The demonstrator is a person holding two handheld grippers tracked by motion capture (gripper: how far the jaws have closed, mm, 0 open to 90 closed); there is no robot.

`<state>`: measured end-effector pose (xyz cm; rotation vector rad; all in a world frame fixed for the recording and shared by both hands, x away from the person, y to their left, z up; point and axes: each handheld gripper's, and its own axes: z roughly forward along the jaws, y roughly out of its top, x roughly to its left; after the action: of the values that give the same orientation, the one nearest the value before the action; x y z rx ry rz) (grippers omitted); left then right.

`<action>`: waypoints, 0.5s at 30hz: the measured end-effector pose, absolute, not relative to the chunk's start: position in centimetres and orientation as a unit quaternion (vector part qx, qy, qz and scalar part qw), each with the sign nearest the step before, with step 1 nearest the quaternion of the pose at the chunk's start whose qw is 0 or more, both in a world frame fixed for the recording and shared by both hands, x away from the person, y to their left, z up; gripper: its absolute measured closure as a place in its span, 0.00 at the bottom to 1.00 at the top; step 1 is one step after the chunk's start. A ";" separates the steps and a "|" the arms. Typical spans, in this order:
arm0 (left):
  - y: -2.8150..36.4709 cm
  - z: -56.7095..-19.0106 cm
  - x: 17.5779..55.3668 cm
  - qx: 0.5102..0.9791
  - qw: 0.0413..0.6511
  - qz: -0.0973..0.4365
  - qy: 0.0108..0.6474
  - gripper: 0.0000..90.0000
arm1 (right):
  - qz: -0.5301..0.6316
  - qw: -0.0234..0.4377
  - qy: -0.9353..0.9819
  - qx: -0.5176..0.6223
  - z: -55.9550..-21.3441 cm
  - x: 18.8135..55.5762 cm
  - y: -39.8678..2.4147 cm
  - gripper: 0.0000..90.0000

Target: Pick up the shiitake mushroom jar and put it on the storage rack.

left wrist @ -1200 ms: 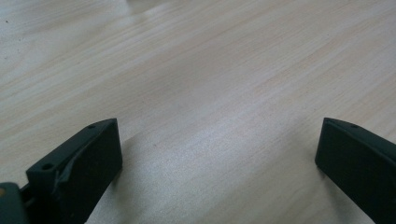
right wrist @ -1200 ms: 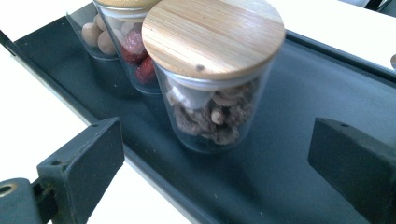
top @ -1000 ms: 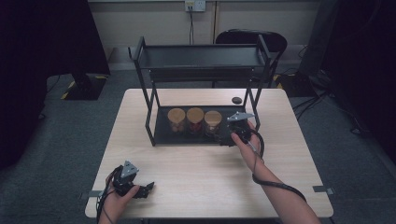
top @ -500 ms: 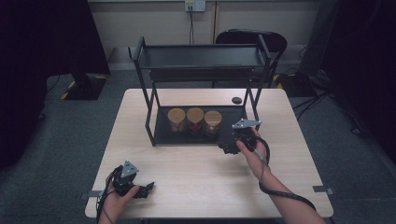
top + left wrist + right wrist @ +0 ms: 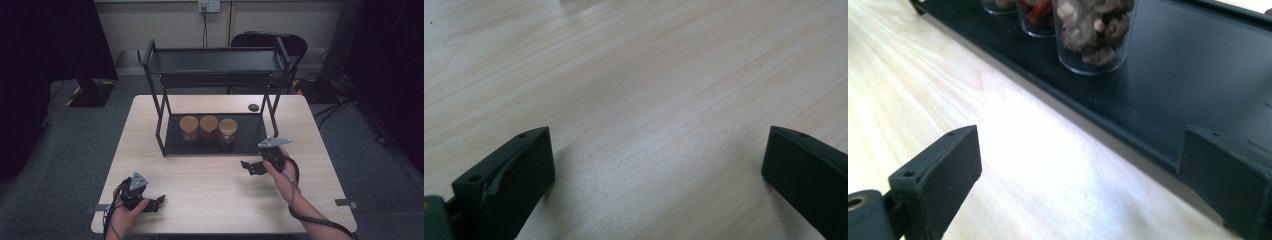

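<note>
Three glass jars with wooden lids stand in a row on the bottom tray of a black two-tier rack. My right gripper hovers over the table just in front of the tray's right part, jaws wide apart and empty. In the right gripper view the nearest jar, holding brown lumps, stands on the tray beyond the open right gripper. My left gripper rests near the table's front left edge, open and empty. The left gripper has bare wood between its jaws.
The rack's upper shelf overhangs the jars. A small dark round object lies on the table behind the rack's right leg. A black chair stands beyond the table. Light wooden tabletop spreads between the hands.
My right gripper has drawn back from the tray toward the table's front, a little lower, jaws unchanged. The left gripper has stayed put.
</note>
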<state>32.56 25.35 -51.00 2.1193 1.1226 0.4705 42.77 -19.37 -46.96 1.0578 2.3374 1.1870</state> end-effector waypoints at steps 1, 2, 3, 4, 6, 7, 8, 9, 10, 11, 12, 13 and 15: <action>25.4 -51.0 32.6 0.815 0.342 0.181 0.432 0.00 | 0.414 0.157 0.817 0.370 -47.0 42.5 -19.6 0.03; 25.4 -51.0 32.6 0.815 0.342 0.181 0.432 0.00 | 0.414 0.158 0.817 0.369 -47.1 42.3 -19.7 0.03; 25.4 -51.0 32.6 0.815 0.342 0.181 0.432 0.00 | 0.415 0.157 0.817 0.369 -47.1 42.2 -19.9 0.03; 25.4 -51.0 32.6 0.815 0.342 0.181 0.432 0.00 | 0.414 0.157 0.818 0.367 -47.2 41.9 -20.1 0.03; 25.3 -51.0 32.6 0.815 0.342 0.181 0.432 0.00 | 0.411 0.158 0.821 0.364 -47.3 41.6 -20.4 0.03; 25.3 -51.0 32.6 0.815 0.342 0.181 0.432 0.00 | 0.411 0.158 0.821 0.363 -47.4 41.4 -20.6 0.03; 25.4 -51.0 32.6 0.815 0.342 0.181 0.432 0.00 | 0.411 0.158 0.821 0.363 -47.4 41.2 -20.7 0.03; 25.3 -51.0 32.6 0.815 0.342 0.181 0.432 0.00 | 0.411 0.157 0.821 0.364 -47.5 41.0 -20.9 0.03; 25.3 -51.0 32.6 0.815 0.342 0.181 0.432 0.00 | 0.411 0.155 0.821 0.364 -47.6 40.9 -21.1 0.03; 25.3 -51.0 32.6 0.815 0.342 0.181 0.432 0.00 | 0.411 0.156 0.821 0.365 -47.6 40.7 -21.3 0.03; 25.3 -51.0 32.6 0.815 0.342 0.181 0.432 0.00 | 0.411 0.155 0.820 0.366 -47.7 40.6 -21.4 0.03; 25.3 -51.0 32.6 0.815 0.342 0.181 0.432 0.00 | 0.412 0.154 0.820 0.366 -47.7 40.5 -21.6 0.03; 25.4 -51.0 32.6 0.815 0.342 0.181 0.432 0.00 | 0.413 0.154 0.820 0.365 -47.9 40.2 -22.0 0.03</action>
<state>32.56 25.35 -51.00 2.1193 1.1227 0.4709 40.20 -22.02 -47.89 1.0463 2.3510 1.1833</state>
